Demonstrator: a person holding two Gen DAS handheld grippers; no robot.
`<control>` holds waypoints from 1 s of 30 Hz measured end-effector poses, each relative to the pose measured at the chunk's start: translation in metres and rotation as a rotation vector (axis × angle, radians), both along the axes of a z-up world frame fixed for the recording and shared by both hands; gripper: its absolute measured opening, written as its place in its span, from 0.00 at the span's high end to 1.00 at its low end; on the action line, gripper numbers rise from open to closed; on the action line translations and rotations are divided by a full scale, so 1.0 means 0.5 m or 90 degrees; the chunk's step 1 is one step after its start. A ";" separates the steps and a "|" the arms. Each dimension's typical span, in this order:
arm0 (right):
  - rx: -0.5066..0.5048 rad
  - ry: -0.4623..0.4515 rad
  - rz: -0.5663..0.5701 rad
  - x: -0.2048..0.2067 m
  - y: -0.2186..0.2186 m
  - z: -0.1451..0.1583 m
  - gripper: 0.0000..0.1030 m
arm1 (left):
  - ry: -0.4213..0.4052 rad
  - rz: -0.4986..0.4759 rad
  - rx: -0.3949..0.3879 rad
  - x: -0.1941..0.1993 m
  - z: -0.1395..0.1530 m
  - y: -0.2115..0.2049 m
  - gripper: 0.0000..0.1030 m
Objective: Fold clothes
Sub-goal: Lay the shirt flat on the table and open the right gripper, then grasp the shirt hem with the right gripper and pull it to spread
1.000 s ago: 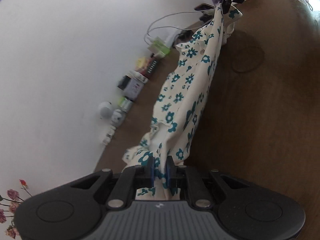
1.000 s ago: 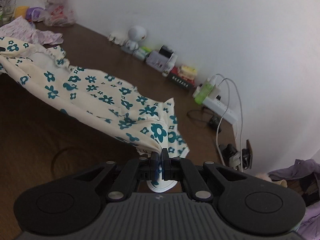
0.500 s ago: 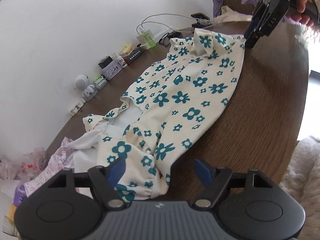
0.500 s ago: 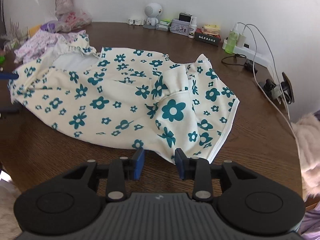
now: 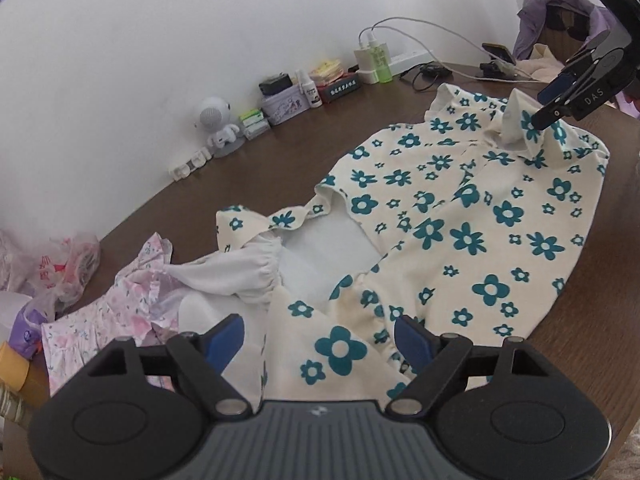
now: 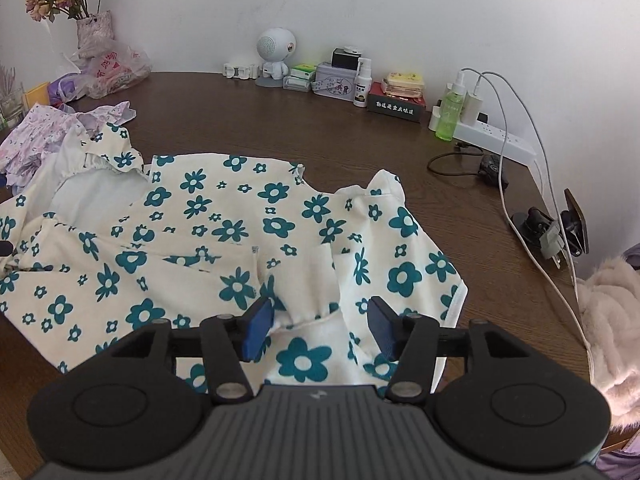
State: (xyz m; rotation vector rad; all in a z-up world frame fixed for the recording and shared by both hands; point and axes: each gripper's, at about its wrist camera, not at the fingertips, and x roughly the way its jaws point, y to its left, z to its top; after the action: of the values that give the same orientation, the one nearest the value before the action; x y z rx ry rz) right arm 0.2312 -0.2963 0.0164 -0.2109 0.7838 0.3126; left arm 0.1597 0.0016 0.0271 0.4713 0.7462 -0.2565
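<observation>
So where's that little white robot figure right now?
The white robot figure stands at the back of the brown table against the wall, between small white clips and a green box, behind the floral garment.

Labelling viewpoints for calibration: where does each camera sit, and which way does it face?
Left wrist: on the left gripper, jaws opening, looking down over the floral garment's neckline end toward the wall; the right gripper shows top right.
Right wrist: on the right gripper, jaws opening, looking down at the garment's other end, with the power strip to the right.
Shared: the garment, brown table, white robot figurine, green bottle.
</observation>
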 end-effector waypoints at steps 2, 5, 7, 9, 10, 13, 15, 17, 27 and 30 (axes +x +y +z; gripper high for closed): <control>-0.007 0.021 -0.003 0.018 0.006 -0.013 0.47 | 0.034 0.021 -0.018 0.022 -0.012 0.012 0.22; -0.013 0.053 -0.005 0.034 0.007 -0.033 0.62 | 0.077 0.026 -0.079 0.023 -0.019 0.046 0.74; 0.004 0.069 0.000 0.027 -0.004 -0.041 0.89 | 0.083 0.026 -0.111 0.009 -0.015 0.070 0.92; 0.022 0.069 0.001 0.012 -0.020 -0.037 0.91 | 0.081 0.024 -0.136 -0.007 -0.009 0.089 0.92; 0.030 0.065 -0.001 0.004 -0.028 -0.034 0.91 | 0.079 0.022 -0.144 -0.014 -0.004 0.095 0.92; 0.049 0.055 -0.022 -0.006 -0.051 -0.014 0.90 | 0.072 0.016 -0.161 -0.030 0.006 0.107 0.92; 0.022 0.012 -0.030 -0.022 -0.045 0.002 0.57 | 0.069 0.016 -0.159 -0.033 0.007 0.105 0.92; -0.001 -0.040 -0.023 -0.043 -0.032 0.022 0.51 | 0.068 0.016 -0.157 -0.036 0.007 0.103 0.92; -0.064 0.072 0.165 0.000 0.109 -0.012 0.59 | 0.069 0.012 -0.145 -0.041 -0.004 0.099 0.86; -0.063 0.132 0.181 0.035 0.119 -0.037 0.59 | 0.073 0.008 -0.146 -0.041 -0.006 0.104 0.85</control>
State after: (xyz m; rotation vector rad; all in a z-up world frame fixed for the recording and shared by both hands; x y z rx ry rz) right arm 0.2485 -0.2368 -0.0019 -0.3893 0.9774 0.5708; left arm 0.1391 0.0536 0.0241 0.2355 0.8204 -0.3558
